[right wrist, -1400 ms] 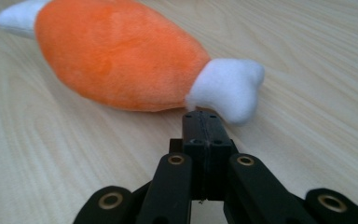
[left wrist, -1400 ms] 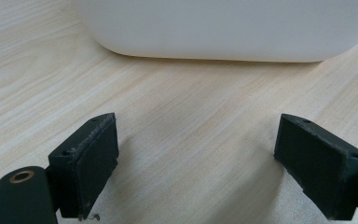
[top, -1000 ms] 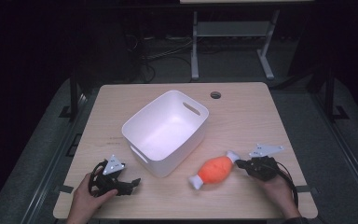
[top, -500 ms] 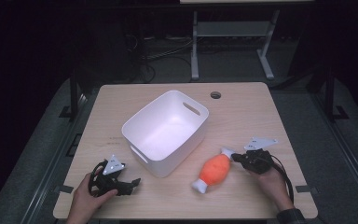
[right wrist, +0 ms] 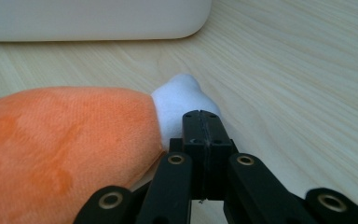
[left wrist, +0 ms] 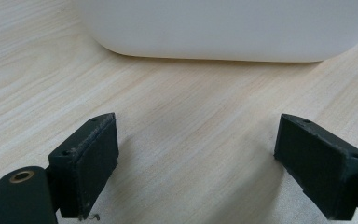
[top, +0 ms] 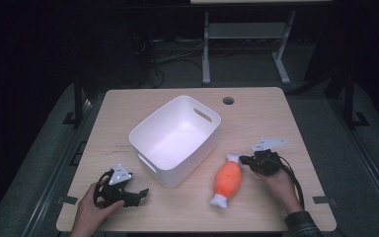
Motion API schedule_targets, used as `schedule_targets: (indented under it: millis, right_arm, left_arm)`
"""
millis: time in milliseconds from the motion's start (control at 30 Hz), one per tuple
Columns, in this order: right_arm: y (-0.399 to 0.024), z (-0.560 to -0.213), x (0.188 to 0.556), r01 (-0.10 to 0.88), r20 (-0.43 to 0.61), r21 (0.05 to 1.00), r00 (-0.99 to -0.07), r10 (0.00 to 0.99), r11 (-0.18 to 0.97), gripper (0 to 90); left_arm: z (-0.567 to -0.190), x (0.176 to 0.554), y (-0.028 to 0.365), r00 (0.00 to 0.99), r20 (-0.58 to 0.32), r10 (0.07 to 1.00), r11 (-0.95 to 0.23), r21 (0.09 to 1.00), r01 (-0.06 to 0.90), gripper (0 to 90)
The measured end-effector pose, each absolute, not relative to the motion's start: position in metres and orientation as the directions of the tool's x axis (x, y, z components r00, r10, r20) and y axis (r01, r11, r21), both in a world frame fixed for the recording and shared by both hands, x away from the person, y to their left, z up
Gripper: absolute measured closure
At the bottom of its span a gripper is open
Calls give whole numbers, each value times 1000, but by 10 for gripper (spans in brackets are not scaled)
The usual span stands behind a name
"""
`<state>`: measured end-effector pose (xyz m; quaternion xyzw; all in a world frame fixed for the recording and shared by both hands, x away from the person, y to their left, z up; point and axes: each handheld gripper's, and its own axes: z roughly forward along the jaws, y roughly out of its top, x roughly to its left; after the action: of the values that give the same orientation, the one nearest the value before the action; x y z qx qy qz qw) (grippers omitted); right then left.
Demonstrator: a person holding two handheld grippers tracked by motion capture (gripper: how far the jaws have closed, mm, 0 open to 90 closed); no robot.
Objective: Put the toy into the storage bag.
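Note:
An orange plush toy [top: 227, 178] with white ends lies on the wooden table [top: 266, 113], right of the white tub [top: 197, 153]. My right gripper [top: 244, 160] is shut, its tips against the toy's upper white end [right wrist: 182, 100]; nothing shows between the jaws. In the right gripper view the orange body [right wrist: 65, 140] lies to the left of the closed gripper [right wrist: 200, 116]. My left gripper [top: 140, 193] rests on the table at the front left, open, pointing toward the tub. Bare wood lies between the open jaws of that gripper [left wrist: 196, 163], with the tub's wall [left wrist: 223, 28] just beyond.
The tub stands slantwise in the middle of the table with nothing in it, with handle slots in its short walls. A round cable hole [top: 228, 100] sits near the far edge. A metal frame [top: 242, 34] stands on the floor behind the table.
My right gripper has moved left and a little away from the person. The toy's upper white end went with it, so the toy now lies more upright. The left gripper stayed put.

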<state>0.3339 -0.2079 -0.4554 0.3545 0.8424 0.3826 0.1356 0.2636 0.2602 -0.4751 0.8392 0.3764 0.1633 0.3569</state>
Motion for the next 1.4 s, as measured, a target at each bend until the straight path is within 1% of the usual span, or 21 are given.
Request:
schedule_targets:
  millis: [333, 900, 1000, 1200, 1333, 1400]
  right_arm:
    - [-191, -454, 347, 484, 47, 746, -724, 689, 458, 896]
    - [-179, -459, 352, 458, 47, 753, -753, 657, 472, 896]
    - [-177, -459, 352, 451, 47, 754, -763, 645, 477, 896]
    - [-180, -456, 349, 449, 43, 759, -757, 652, 472, 896]
    - [-186, -447, 342, 457, 51, 759, -751, 659, 463, 896]
    - [-190, -438, 332, 453, 55, 764, -756, 653, 459, 896]
  left_arm:
    - [-475, 264, 260, 663, 5, 748, -462, 722, 515, 126]
    - [-475, 264, 260, 663, 6, 748, -462, 722, 515, 126]
    - [-475, 264, 260, 664, 6, 748, -462, 722, 515, 126]
    - [-475, 264, 260, 663, 6, 748, -462, 722, 515, 126]
    - [-475, 264, 260, 663, 5, 748, -462, 722, 515, 127]
    - [-475, 264, 260, 663, 5, 748, -462, 722, 515, 126]
